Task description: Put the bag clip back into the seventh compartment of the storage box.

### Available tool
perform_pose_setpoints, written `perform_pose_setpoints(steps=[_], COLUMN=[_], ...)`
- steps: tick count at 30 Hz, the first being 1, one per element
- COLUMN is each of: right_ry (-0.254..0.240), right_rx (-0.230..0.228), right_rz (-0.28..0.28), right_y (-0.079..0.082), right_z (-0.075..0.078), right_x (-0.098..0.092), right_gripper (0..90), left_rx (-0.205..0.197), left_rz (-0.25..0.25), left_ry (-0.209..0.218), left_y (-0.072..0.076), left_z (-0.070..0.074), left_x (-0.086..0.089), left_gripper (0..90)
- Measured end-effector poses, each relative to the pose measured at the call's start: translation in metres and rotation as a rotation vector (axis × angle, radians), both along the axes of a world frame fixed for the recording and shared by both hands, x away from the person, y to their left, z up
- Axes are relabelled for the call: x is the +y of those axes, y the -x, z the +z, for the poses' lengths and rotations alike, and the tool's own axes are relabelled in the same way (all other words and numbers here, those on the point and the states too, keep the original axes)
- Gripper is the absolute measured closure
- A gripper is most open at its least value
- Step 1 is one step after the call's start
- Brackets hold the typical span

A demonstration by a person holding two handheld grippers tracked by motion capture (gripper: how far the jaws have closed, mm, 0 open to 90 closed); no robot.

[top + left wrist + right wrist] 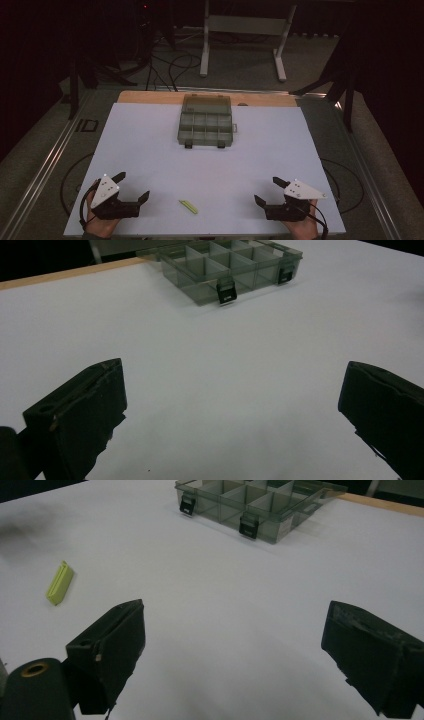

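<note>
No brand name or readable label shows on any thing here. The only mark is beside the white sheet, on the grey floor-like surround at the left of the high view: two pale characters (87,125) that look like "ID", too dim to be sure.

The left gripper (133,187) rests near the edge of the sheet closest to the person, with its jaws spread wide and nothing between them; in the left gripper view there is just bare white surface between the two black jaws. The right gripper (270,190) rests at the other side, also with jaws wide apart and empty.

The small yellow-green piece (188,206) lies flat on the sheet between the two grippers, near the tips of both but touching neither. In the right gripper view it lies ahead of the left jaw and to its side.

The clear grey compartment box (205,122) stands well ahead of both grippers, its lid open and leaning back, with two dark latches on its near wall. Its compartments look empty.

The white sheet (150,140) covers a wooden table top (150,97), which shows as a strip at the far edge. The room behind is dark, with black curtains, cables on the carpet and the white legs of another table (204,50).
</note>
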State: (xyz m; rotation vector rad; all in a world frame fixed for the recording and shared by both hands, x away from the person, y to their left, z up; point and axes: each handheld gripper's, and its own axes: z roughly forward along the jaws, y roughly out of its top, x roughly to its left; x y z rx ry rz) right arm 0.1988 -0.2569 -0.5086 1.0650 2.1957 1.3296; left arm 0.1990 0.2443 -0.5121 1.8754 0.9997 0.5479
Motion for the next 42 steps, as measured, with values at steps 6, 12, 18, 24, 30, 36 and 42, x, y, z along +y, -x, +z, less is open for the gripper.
perform_pose_setpoints(steps=[6, 12, 18, 24, 30, 36, 42], right_ry=[0.013, 0.016, 0.021, 0.040, 0.059, 0.087, 0.116], right_rx=[0.022, 0.028, 0.056, 0.083, 0.104, 0.118, 0.145], right_rz=[0.007, 0.017, 0.039, 0.077, 0.110, 0.139, 0.164], right_y=[-0.002, -0.004, -0.008, -0.014, -0.020, -0.024, -0.028], right_z=[0.005, 0.011, 0.020, 0.028, 0.037, 0.040, 0.041], right_x=[0.003, 0.005, 0.009, 0.020, 0.031, 0.044, 0.059], right_gripper=[9.0, 8.7, 8.6, 8.6, 8.6, 8.6, 8.6], left_rx=[-0.006, -0.003, -0.001, 0.002, 0.003, 0.004, 0.007], left_rz=[0.007, 0.010, 0.009, 0.004, 0.007, 0.007, 0.005], left_ry=[0.006, 0.006, 0.003, -0.002, 0.000, -0.002, -0.005], left_y=[0.001, 0.001, 0.000, 0.000, 0.000, 0.000, -0.001], left_z=[0.000, 0.000, 0.000, -0.001, -0.001, -0.001, -0.001], left_x=[0.000, 0.001, 0.000, -0.002, -0.001, -0.001, -0.001], left_gripper=[0.0, 0.0, 0.0, 0.0, 0.0, 0.0, 0.0])
